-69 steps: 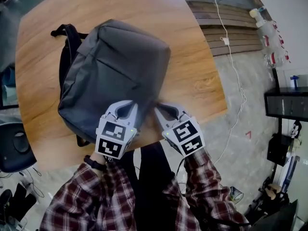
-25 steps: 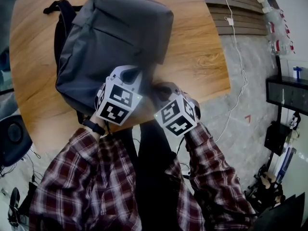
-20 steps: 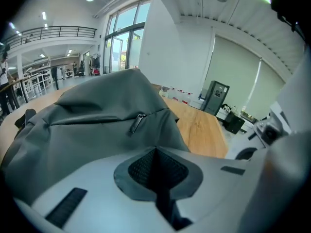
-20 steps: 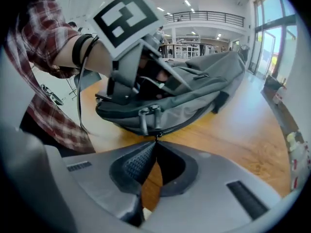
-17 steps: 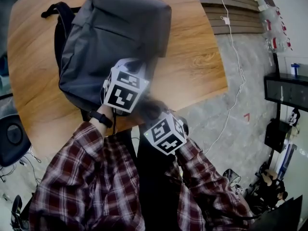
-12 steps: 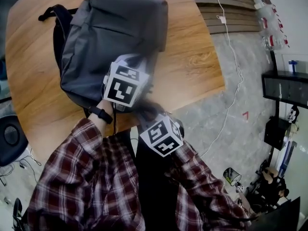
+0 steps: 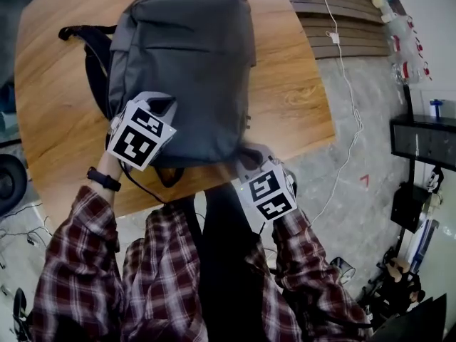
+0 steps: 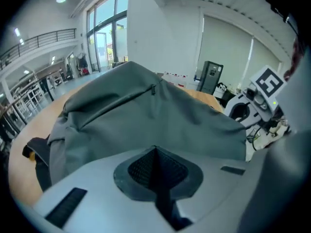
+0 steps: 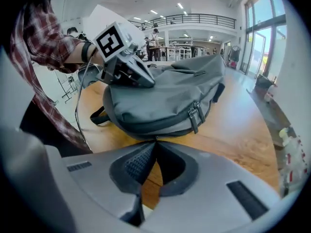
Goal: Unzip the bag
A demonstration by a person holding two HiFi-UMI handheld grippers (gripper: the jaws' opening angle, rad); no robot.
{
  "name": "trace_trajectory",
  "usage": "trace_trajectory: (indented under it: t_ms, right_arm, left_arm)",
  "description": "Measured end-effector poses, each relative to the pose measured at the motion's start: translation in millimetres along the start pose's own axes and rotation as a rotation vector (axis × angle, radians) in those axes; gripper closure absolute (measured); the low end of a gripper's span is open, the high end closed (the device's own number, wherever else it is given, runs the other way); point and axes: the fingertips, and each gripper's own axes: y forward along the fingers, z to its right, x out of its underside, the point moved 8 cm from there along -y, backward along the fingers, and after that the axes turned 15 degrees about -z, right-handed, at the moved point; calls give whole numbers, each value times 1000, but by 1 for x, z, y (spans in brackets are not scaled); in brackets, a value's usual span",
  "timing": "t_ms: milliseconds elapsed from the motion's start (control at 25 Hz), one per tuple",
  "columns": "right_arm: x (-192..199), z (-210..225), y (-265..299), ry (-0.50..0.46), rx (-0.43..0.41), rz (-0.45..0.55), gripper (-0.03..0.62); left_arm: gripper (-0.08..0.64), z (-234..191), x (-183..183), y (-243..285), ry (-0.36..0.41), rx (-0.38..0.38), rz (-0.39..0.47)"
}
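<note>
A grey backpack (image 7: 185, 70) lies flat on the round wooden table (image 7: 64, 120). My left gripper (image 7: 168, 104) rests shut on the bag's near left part; in the left gripper view its jaws (image 8: 155, 147) meet against the grey fabric, and I cannot see any fabric pinched. My right gripper (image 7: 244, 151) is shut at the bag's near right corner. In the right gripper view its tips (image 9: 155, 141) touch the bag's lower edge by the dark zipper band, with nothing held. Two zipper pulls (image 9: 197, 114) hang to the right of those tips.
Black shoulder straps (image 7: 89, 45) stick out at the bag's far left. The table's edge (image 7: 313, 144) runs close behind my right gripper. On the floor beyond it are a white cable (image 7: 349, 84), wooden slats (image 7: 335, 20) and a black shelf (image 7: 424, 144).
My left gripper has slid left across the bag. My right gripper has moved right and up to the bag's near right corner. The bag now lies squarer to me.
</note>
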Motion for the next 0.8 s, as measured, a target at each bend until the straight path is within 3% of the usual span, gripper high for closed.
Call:
trace_trajectory:
  t_ms: [240, 560, 640, 720, 800]
  right_arm:
    - [-26, 41, 1, -58, 58, 20, 574]
    - [-80, 81, 29, -189, 88, 33, 574]
    - [-90, 84, 35, -199, 82, 28, 574]
    - [-91, 87, 39, -183, 62, 25, 574]
    - [-89, 87, 39, -159, 43, 34, 574]
  left_arm:
    - [552, 36, 21, -10, -88, -47, 0]
    - [554, 71, 29, -8, -281, 54, 22]
    - [554, 72, 29, -7, -323, 112, 15]
    - [554, 68, 27, -5, -285, 189, 0]
    - [554, 58, 17, -8, -164, 225, 17]
